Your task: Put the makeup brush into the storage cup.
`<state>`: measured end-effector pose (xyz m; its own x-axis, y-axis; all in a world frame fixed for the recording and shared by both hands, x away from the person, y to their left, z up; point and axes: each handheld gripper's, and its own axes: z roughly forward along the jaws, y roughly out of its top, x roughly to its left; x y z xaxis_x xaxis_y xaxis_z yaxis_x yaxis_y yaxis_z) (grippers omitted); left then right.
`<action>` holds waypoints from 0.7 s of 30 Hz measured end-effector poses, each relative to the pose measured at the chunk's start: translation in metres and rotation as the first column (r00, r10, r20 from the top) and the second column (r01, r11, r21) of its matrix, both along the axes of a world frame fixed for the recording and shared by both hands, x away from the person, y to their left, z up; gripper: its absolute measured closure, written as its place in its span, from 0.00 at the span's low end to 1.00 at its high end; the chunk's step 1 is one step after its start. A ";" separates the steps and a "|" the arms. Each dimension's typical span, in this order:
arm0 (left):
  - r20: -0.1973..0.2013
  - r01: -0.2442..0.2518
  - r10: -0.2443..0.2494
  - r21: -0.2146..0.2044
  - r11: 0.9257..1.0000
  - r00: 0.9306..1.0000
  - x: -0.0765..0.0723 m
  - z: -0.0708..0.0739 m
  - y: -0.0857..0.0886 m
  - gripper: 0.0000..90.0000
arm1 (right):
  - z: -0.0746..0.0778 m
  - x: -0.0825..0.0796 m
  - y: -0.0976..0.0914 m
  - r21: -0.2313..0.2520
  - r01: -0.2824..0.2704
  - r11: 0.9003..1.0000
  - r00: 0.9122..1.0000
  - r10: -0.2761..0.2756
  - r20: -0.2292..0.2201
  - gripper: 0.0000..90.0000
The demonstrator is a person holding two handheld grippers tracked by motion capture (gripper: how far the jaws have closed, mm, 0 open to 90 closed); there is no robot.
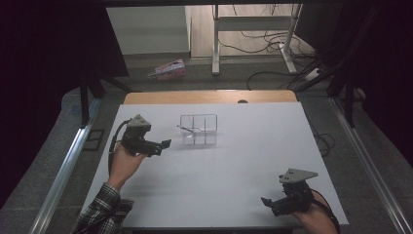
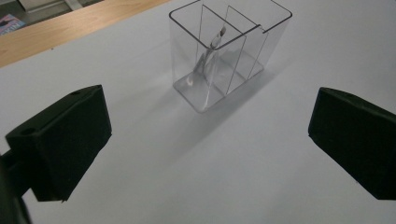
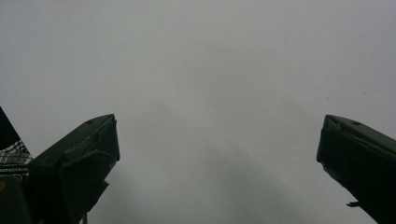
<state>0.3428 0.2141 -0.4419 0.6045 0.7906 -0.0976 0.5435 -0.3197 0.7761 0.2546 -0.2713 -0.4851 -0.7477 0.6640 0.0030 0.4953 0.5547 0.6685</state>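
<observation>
Bench (image 1: 219, 170): white top sheet, wooden strip showing along the far edge. Floor beyond it carries loose cables (image 1: 272, 41) and a pink-printed packet (image 1: 168, 69), both well apart from the work.

Left gripper (image 1: 163, 145): held in the person's left hand (image 1: 125, 163), plaid sleeve (image 1: 100, 209) at the bottom edge of the high view. It sits over the left part of the bench, nose pointing right toward the clear organizer. Jaws spread wide, nothing between them; the left gripper view shows bare bench between the two black pads (image 2: 70, 140).

Right gripper (image 1: 268, 202): near the bench's front right corner, well apart from the organizer, nose pointing left. Jaws spread wide, nothing gripped; the right gripper view has plain white bench between them.

Clear organizer (image 1: 198, 129): transparent plastic box with inner dividers, upright on the bench, centre-left toward the far side, just right of the left gripper and not touching it. In the left gripper view (image 2: 229, 51) it stands ahead of the open jaws, slightly right of centre.

Small shiny item (image 2: 210, 58): leaning inside one of the organizer's compartments, tilted, top end near the rim. Cannot tell what it is.
</observation>
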 end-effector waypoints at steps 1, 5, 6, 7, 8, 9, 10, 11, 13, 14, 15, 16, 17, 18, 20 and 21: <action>-0.001 0.002 -0.002 -0.005 1.000 1.000 -0.001 -0.001 0.001 0.00 | 0.000 0.000 0.000 -0.001 0.000 1.000 1.000 0.000 0.000 0.00; -0.003 -0.003 0.003 -0.019 1.000 1.000 -0.006 -0.004 0.004 0.00 | 0.000 0.000 0.000 -0.001 0.000 1.000 1.000 0.000 0.005 0.00; -0.003 -0.004 0.004 -0.020 1.000 1.000 -0.007 -0.004 0.004 0.00 | 0.000 0.000 0.000 -0.001 0.000 1.000 1.000 0.000 0.006 0.00; -0.004 -0.007 0.007 -0.021 1.000 1.000 -0.008 -0.005 0.004 0.00 | 0.000 0.000 0.000 -0.002 0.000 1.000 1.000 0.000 0.006 0.00; -0.002 -0.004 0.004 -0.022 1.000 1.000 -0.010 -0.007 0.005 0.00 | 0.000 0.000 0.000 -0.002 0.001 1.000 1.000 -0.001 0.006 0.00; -0.003 0.000 0.000 -0.020 1.000 1.000 -0.011 -0.007 0.006 0.00 | 0.000 0.000 0.000 -0.001 0.002 1.000 1.000 -0.002 0.005 0.00; -0.003 -0.007 0.007 -0.024 1.000 1.000 -0.012 -0.008 0.006 0.00 | 0.000 0.000 0.000 -0.001 0.002 1.000 1.000 -0.002 0.005 0.00; -0.004 -0.006 0.005 -0.027 1.000 1.000 -0.014 -0.010 0.006 0.00 | 0.000 0.000 0.000 -0.003 0.001 1.000 1.000 -0.001 0.006 0.00; -0.002 -0.002 0.002 -0.027 1.000 1.000 -0.015 -0.011 0.007 0.00 | 0.000 0.000 0.000 -0.003 0.000 1.000 1.000 0.000 0.006 0.00; -0.004 -0.006 0.006 -0.031 0.999 1.000 -0.017 -0.012 0.006 0.00 | 0.000 0.000 0.000 -0.003 0.000 1.000 1.000 0.000 0.006 0.00; -0.003 -0.002 0.002 -0.031 1.000 1.000 -0.017 -0.012 0.006 0.00 | 0.000 0.000 0.000 -0.003 -0.001 1.000 1.000 0.001 0.006 0.00; -0.005 -0.002 0.002 -0.030 1.000 1.000 -0.018 -0.013 0.006 0.00 | 0.001 0.000 0.000 -0.003 -0.001 1.000 1.000 0.001 0.007 0.00; -0.005 -0.001 0.001 -0.023 1.000 1.000 -0.019 -0.014 0.006 0.00 | 0.001 0.000 0.000 -0.003 -0.001 1.000 1.000 0.001 0.008 0.00; -0.006 -0.001 0.001 -0.020 1.000 1.000 -0.020 -0.015 0.005 0.00 | 0.001 0.000 0.000 -0.002 -0.001 1.000 1.000 0.001 0.008 0.00; -0.006 0.001 -0.001 -0.009 1.000 1.000 -0.022 -0.016 0.004 0.00 | 0.001 0.000 0.000 -0.001 -0.001 1.000 1.000 0.001 0.009 0.00; -0.003 -0.001 0.001 -0.003 1.000 1.000 -0.023 -0.016 0.004 0.00 | 0.001 0.000 0.000 -0.001 -0.002 1.000 1.000 0.002 0.010 0.00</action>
<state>0.3198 0.2182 -0.4582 0.6037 0.7907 -0.1019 0.5459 -0.3169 0.7756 0.2541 -0.2714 -0.4841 -0.7487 0.6629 -0.0053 0.4875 0.5560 0.6732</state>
